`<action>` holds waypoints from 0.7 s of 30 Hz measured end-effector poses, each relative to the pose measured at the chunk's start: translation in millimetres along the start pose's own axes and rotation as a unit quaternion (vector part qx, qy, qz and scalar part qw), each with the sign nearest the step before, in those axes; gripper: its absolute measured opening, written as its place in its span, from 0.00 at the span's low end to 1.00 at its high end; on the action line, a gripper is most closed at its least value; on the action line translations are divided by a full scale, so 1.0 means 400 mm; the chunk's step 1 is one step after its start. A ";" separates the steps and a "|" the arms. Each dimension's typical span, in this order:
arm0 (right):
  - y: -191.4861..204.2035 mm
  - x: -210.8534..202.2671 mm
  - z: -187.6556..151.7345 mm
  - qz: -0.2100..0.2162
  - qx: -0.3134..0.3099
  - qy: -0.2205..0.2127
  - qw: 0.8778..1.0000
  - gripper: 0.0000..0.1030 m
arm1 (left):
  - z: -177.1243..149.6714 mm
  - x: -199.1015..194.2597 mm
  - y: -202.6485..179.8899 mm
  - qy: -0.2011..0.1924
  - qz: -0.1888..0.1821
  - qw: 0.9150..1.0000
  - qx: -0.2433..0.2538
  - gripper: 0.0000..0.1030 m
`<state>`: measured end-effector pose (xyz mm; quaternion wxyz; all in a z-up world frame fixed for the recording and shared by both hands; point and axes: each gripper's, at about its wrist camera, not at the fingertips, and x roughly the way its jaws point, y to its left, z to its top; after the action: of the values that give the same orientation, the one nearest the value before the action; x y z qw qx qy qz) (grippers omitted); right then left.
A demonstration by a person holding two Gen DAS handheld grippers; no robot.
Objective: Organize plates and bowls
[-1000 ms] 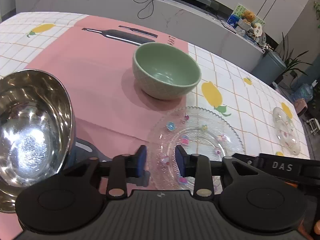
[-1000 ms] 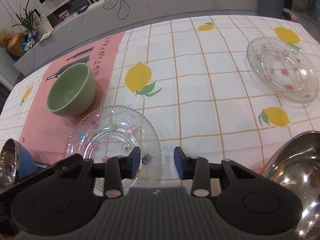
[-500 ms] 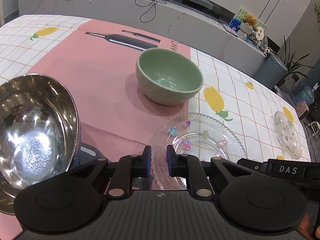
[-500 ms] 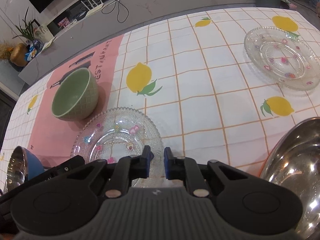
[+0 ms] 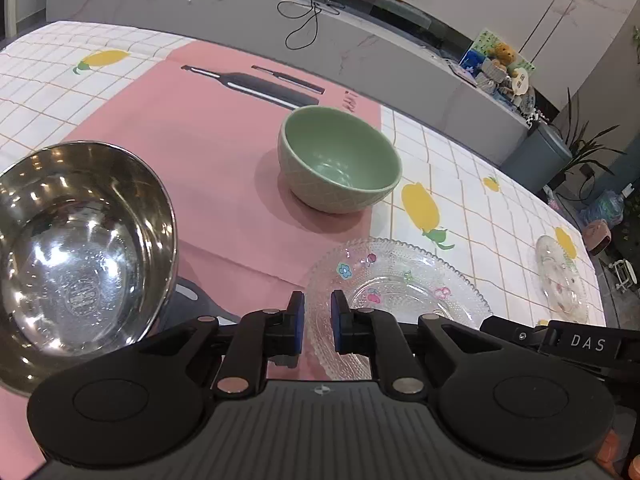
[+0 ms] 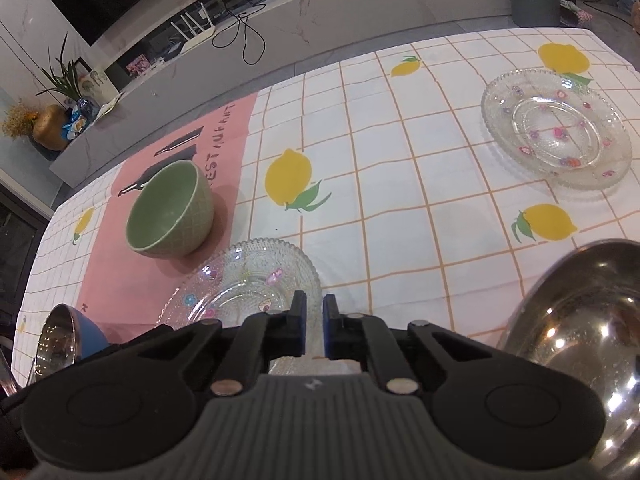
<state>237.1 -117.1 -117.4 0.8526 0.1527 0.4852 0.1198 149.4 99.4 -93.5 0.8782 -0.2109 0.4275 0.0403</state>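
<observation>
A clear glass plate (image 5: 400, 280) with small flower prints sits near the table's front; both grippers meet at its near rim. My left gripper (image 5: 318, 320) is shut on its left rim. My right gripper (image 6: 315, 326) is shut on the same plate's (image 6: 248, 280) right rim. A green bowl (image 5: 340, 160) stands upright on the pink mat just beyond it, also in the right wrist view (image 6: 170, 210). A second glass plate (image 6: 556, 128) lies at the far right, seen edge-on in the left wrist view (image 5: 562, 280).
A steel bowl (image 5: 76, 248) with a blue outside stands left of the held plate, also in the right wrist view (image 6: 60, 340). Another steel bowl (image 6: 580, 336) stands at the near right. A grey counter (image 5: 280, 28) with cables runs behind the table.
Both grippers have closed from open onto the near glass plate's rim. Both views have pulled back and up a little.
</observation>
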 end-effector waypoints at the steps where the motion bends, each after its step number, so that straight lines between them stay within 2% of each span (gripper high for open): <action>1: 0.001 -0.006 -0.004 0.002 -0.002 -0.002 1.000 0.05 | -0.002 -0.005 0.001 -0.001 -0.002 1.000 -0.001 0.14; 11: 0.018 -0.074 -0.040 0.018 -0.018 -0.027 0.999 0.05 | -0.024 -0.080 0.012 -0.021 -0.015 1.000 -0.003 0.13; 21: 0.012 -0.155 -0.132 0.038 -0.027 -0.051 0.998 0.05 | -0.086 -0.151 0.021 -0.038 -0.024 0.999 0.021 0.13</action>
<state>160.2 -126.8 -92.2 0.8748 0.1536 0.4319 0.1571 84.1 99.9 -68.8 0.8985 -0.2011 0.3897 0.0181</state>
